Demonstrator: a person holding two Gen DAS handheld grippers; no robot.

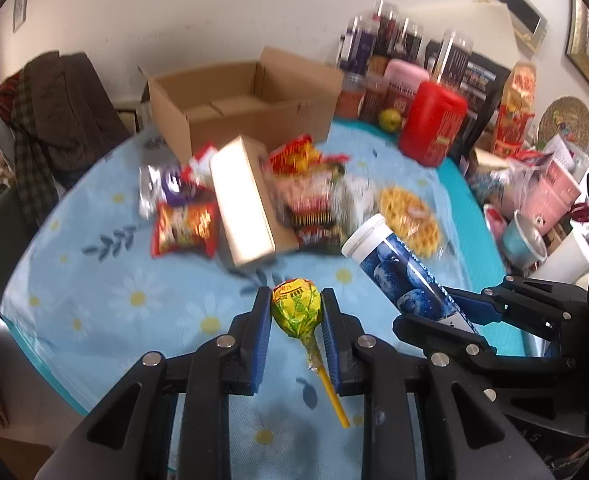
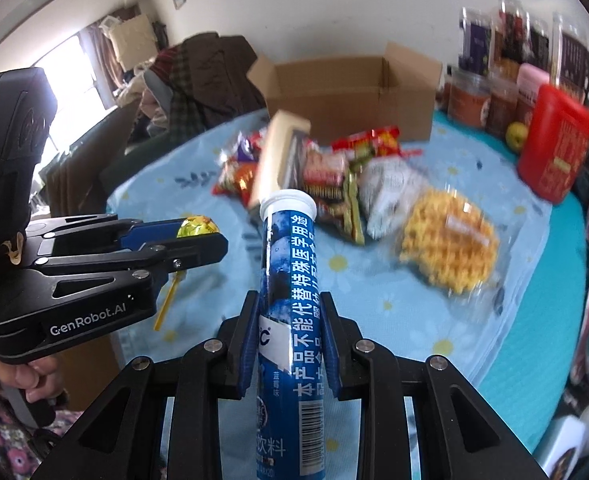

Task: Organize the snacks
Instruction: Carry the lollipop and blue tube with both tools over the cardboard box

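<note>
Clamped at six o'clock in our left gripper (image 1: 296, 312), the lollipop (image 1: 295, 309) and, in our right gripper (image 2: 289, 312), the blue tube (image 2: 290, 280) ride clear of the tablecloth (image 1: 106, 280), presumably bound for the cardboard box (image 1: 246, 100) at twelve.

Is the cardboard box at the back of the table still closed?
No, the cardboard box stands with its flaps up and its bare brown inside showing, behind the snack pile on the table.
</note>
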